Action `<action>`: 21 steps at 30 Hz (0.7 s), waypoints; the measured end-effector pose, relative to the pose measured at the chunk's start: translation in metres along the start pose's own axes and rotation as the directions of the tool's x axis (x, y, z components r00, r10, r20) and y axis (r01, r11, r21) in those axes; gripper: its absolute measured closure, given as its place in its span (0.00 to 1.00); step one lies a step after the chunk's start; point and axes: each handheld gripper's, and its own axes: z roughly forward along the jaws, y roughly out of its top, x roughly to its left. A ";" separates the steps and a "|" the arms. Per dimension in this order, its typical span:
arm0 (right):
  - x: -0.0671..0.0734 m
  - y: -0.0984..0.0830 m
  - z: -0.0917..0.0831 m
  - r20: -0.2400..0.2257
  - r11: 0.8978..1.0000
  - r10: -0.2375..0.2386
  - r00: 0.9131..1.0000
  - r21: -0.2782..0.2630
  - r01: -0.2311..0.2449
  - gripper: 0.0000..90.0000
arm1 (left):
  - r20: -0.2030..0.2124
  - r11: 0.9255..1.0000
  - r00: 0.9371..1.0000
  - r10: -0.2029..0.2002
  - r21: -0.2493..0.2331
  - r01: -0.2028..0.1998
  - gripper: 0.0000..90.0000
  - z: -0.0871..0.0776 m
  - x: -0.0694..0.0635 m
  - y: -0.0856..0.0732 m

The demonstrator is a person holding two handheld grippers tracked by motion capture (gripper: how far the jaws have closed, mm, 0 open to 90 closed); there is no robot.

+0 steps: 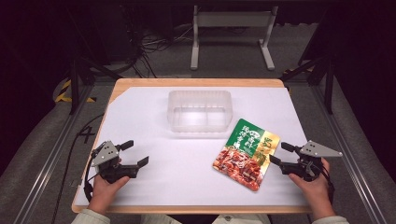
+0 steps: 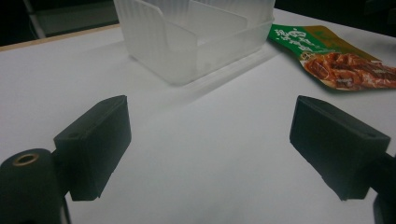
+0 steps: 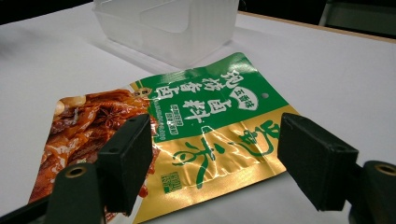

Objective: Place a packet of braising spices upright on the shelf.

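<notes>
A wooden table (image 1: 196, 82) carries a white sheet (image 1: 154, 182) over most of its top. A clear plastic tub (image 1: 200, 110) stands toward the far edge; a food pouch (image 1: 246, 154) lies flat nearer the right edge.

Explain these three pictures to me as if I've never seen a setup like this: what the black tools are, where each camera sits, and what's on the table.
A person sits at a white-topped table, holding a two-jawed tool in each hand. The top picture looks down from above: the left hand-held gripper and the right hand-held gripper are both open and hold nothing. The other two pictures come from cameras riding on those tools, looking out between their black jaws. On the table stand a clear plastic container and, flat beside it, a green and gold food pouch. The right tool points at the pouch.
</notes>
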 end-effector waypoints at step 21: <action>-0.001 0.016 0.004 -0.015 1.000 0.010 1.000 -0.017 -0.010 0.30 | 0.003 1.000 1.000 -0.013 -0.003 0.013 0.15 -0.001 -0.001 0.000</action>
